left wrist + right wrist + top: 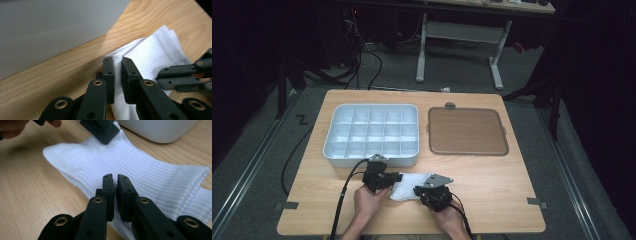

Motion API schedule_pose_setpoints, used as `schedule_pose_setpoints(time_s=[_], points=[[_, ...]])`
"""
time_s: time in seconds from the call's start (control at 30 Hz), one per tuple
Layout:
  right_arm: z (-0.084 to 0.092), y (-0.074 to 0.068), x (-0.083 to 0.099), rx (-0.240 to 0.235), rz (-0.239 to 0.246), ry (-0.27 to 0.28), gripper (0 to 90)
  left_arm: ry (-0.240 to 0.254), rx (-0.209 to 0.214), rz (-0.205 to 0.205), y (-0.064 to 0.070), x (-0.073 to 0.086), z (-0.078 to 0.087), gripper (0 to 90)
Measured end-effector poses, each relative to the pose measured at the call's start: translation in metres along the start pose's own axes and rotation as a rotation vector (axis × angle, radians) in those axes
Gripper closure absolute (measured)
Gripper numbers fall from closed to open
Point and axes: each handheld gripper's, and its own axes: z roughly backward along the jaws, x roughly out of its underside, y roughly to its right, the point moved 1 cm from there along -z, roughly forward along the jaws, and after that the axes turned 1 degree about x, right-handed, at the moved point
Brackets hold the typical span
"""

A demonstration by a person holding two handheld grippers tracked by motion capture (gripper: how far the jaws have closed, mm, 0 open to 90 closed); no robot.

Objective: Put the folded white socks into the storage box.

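High view: pale wooden surface (492, 175) in a dark room, cables on the floor, a second table's legs behind. Divided grey tray (371, 134) at back left, compartments bare; brown lid (467, 131) beside it, apart. White sock (409, 186) lies near the front edge, between left gripper (388, 179) and right gripper (424, 192).

Left gripper view: left gripper (118, 75) clenched on a pinched fold of sock (155, 55) — tray wall just behind.

Right gripper view: right gripper (115, 192) clamped on the sock's (150, 180) ribbed part — sock flat on the wood.
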Motion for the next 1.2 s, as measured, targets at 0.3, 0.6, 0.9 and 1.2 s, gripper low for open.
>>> schedule_pose_setpoints(time_s=[0.3, 0.6, 0.9, 1.2], points=[[0.001, -0.002, 0.001, -0.014, 0.004, -0.005, 85.4, 0.025, 0.05, 0.012, 0.008, 0.0, 0.014, 83.2], [0.003, -0.003, -0.004, -0.032, 0.031, -0.017, 85.5, 0.028, 0.067, 0.005, 0.013, 0.002, 0.022, 83.5], [0.007, 0.003, -0.014, 0.002, 0.016, 0.015, 86.6, 0.028, 0.075, 0.005, 0.017, 0.004, 0.025, 83.6], [-0.007, 0.003, -0.013, -0.016, 0.013, -0.036, 87.2, 0.035, 0.068, 0.001, 0.015, 0.004, 0.029, 83.6]])
